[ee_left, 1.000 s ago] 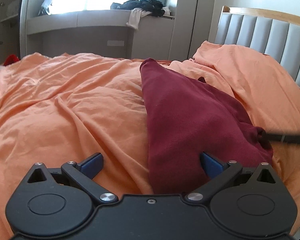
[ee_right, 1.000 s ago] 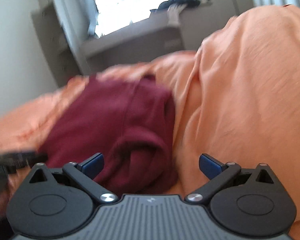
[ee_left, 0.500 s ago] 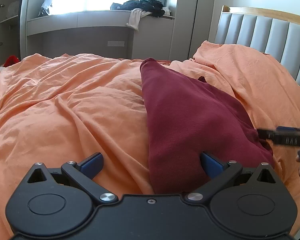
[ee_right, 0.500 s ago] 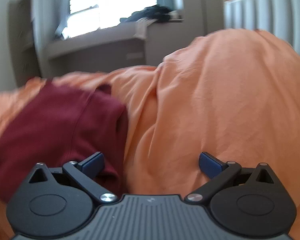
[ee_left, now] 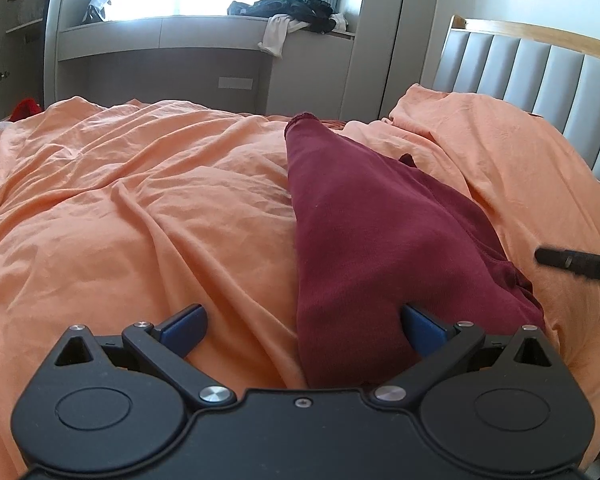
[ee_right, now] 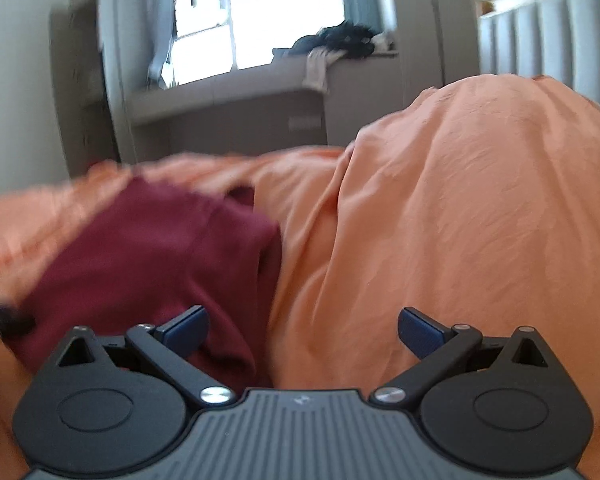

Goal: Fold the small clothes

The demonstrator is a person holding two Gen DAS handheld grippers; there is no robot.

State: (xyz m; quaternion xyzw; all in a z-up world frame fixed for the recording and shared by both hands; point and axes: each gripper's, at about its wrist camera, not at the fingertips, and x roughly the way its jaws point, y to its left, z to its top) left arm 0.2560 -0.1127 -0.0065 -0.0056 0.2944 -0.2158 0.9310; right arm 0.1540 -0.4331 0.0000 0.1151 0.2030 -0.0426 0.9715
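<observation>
A dark red garment (ee_left: 364, 240) lies folded lengthwise on the orange duvet (ee_left: 140, 220), stretching away from me. My left gripper (ee_left: 302, 326) is open and empty, low over the garment's near left edge. My right gripper (ee_right: 302, 326) is open and empty, at the garment's right edge (ee_right: 160, 264), above the duvet. Part of the right gripper shows in the left wrist view (ee_left: 580, 265) at the far right, apart from the cloth. The right wrist view is blurred.
An orange pillow (ee_left: 500, 152) lies against the grey padded headboard (ee_left: 540, 68) to the right. A window bench (ee_left: 204, 36) with a pile of dark clothes (ee_left: 296, 8) stands beyond the bed. Something red (ee_left: 26, 108) lies at the far left.
My right gripper has drawn back to the right, off the garment's corner, and its view swung round. The left gripper has hardly moved.
</observation>
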